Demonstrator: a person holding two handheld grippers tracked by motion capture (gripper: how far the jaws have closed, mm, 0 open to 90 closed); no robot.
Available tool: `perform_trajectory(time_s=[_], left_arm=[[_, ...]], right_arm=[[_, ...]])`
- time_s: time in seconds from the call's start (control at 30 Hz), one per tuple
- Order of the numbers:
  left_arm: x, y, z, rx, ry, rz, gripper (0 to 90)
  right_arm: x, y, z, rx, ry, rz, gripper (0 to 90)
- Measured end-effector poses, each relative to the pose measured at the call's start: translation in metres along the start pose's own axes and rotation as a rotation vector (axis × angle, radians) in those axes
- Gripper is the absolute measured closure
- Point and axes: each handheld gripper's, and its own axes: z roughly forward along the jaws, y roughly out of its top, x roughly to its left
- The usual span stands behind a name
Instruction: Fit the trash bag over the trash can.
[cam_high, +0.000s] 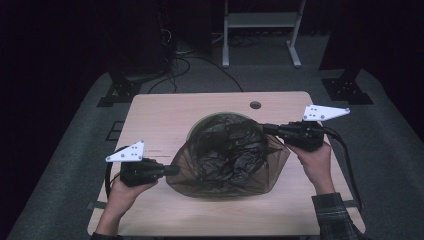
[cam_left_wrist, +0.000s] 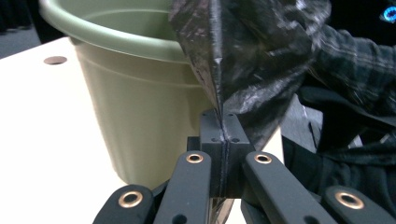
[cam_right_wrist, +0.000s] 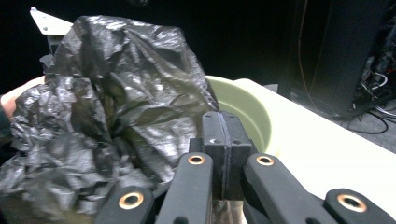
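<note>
A crumpled black plastic bag is stretched over a green bucket at the middle of the table. My left gripper is shut on the bag's left edge, with the film pinched between its jaws. My right gripper is shut on the bag's right edge, above the bucket's rim. The bucket stands upright just behind the left jaws, and its pale green rim shows past the right jaws. The bag hangs in loose folds between both grippers.
The light wooden table has a small round hole near its far edge. Beyond the table are black stands, cables on a grey floor and a white frame. A plaid sleeve enters at the lower right.
</note>
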Motion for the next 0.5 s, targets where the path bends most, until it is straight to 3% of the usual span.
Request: perform_trajectory(time_s=[0.13,0.2,0.27,0.3,0.5], left_arm=[[0.014,0.004,-0.005,-0.049,0.035,-0.009,89.0],[0.029,0.010,-0.005,-0.074,0.066,-0.019,87.4],[0.035,0.012,-0.005,-0.080,0.077,-0.023,87.3],[0.046,0.015,-0.004,-0.087,0.101,-0.028,87.4],[0.068,0.020,0.009,-0.082,0.127,-0.037,89.7]], right_arm=[[-0.008,0.001,0.000,-0.020,-0.020,0.022,90.0],[-0.016,0.001,0.001,-0.031,-0.045,0.050,90.0],[-0.020,0.001,0.002,-0.031,-0.053,0.061,90.0],[-0.029,-0.001,0.005,-0.030,-0.069,0.082,90.0],[-0.050,-0.014,0.013,-0.005,-0.106,0.143,90.0]])
